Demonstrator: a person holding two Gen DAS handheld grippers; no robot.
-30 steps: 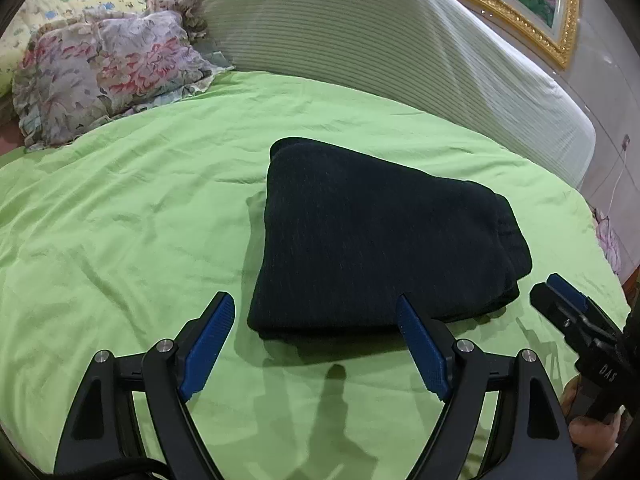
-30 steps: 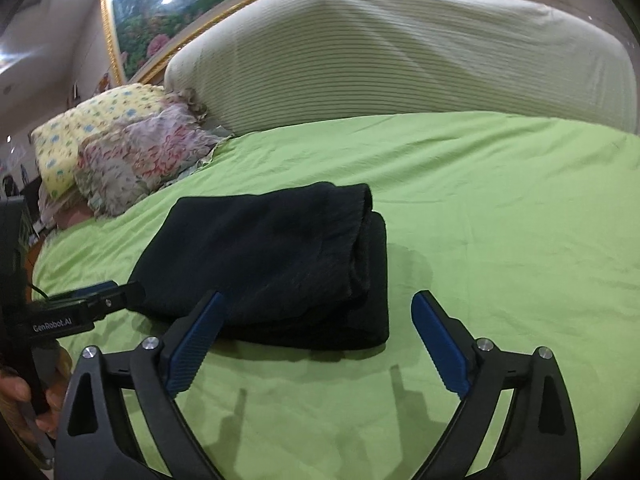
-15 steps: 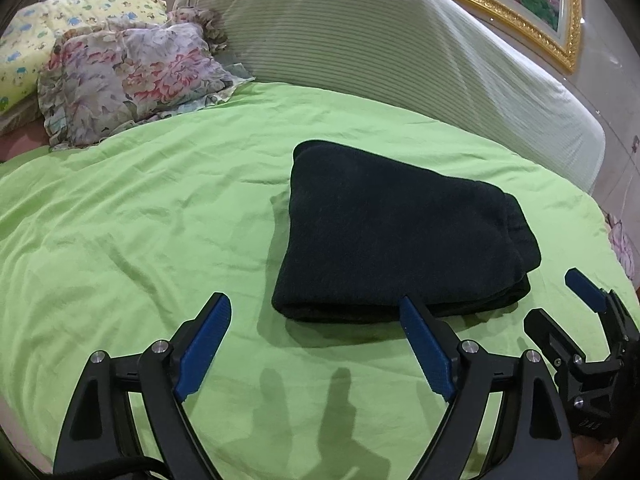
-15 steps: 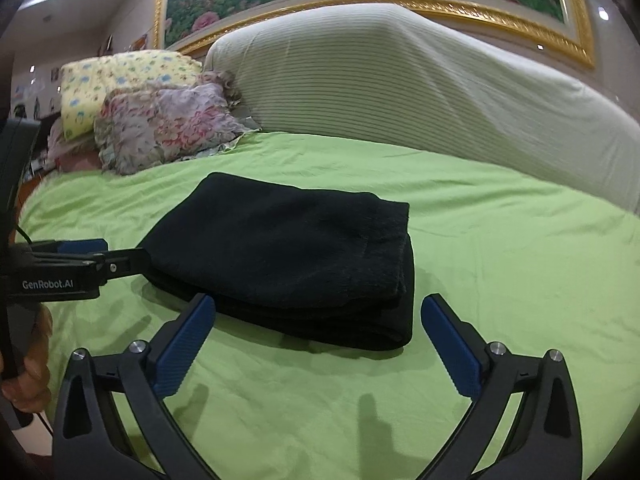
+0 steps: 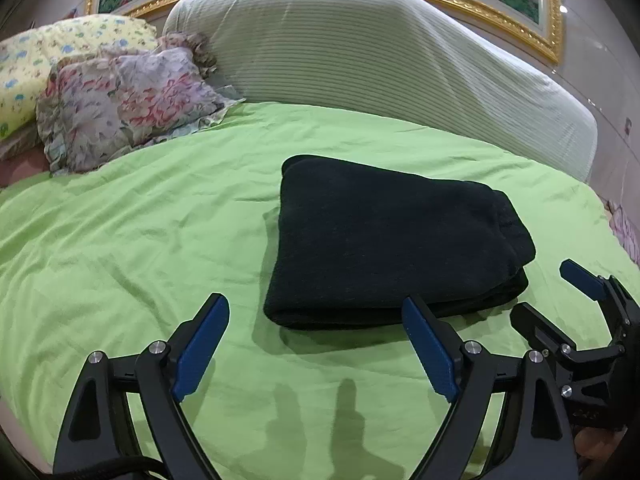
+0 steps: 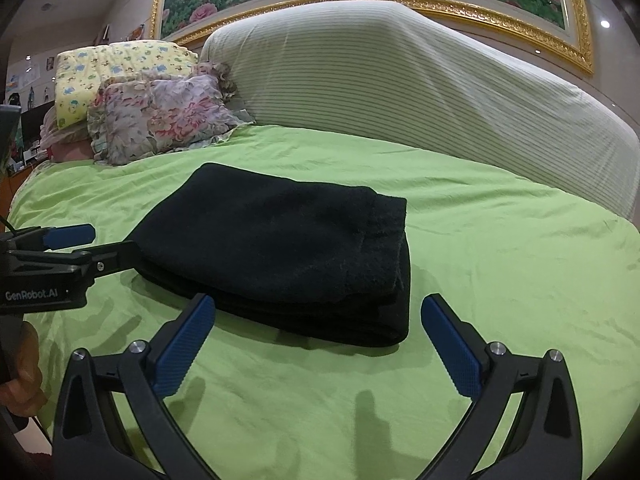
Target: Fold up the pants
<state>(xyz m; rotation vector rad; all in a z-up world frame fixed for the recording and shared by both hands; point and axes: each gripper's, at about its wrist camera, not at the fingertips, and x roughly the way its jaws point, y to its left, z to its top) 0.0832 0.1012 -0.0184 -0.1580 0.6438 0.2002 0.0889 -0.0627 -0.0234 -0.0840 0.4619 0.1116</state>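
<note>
Your left hand-held gripper (image 5: 316,344) and right hand-held gripper (image 6: 318,342) hang wide open, holding nothing, just short of the folded black pants (image 5: 384,240) on the green bed (image 5: 132,240), pillows (image 5: 120,108) beyond the pants.

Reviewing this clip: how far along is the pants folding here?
Done: the black fleece pants lie as a compact layered stack on the green bedsheet. In hand: nothing; left gripper and right gripper are open, clear of the fabric. Left: apparently nothing.
</note>
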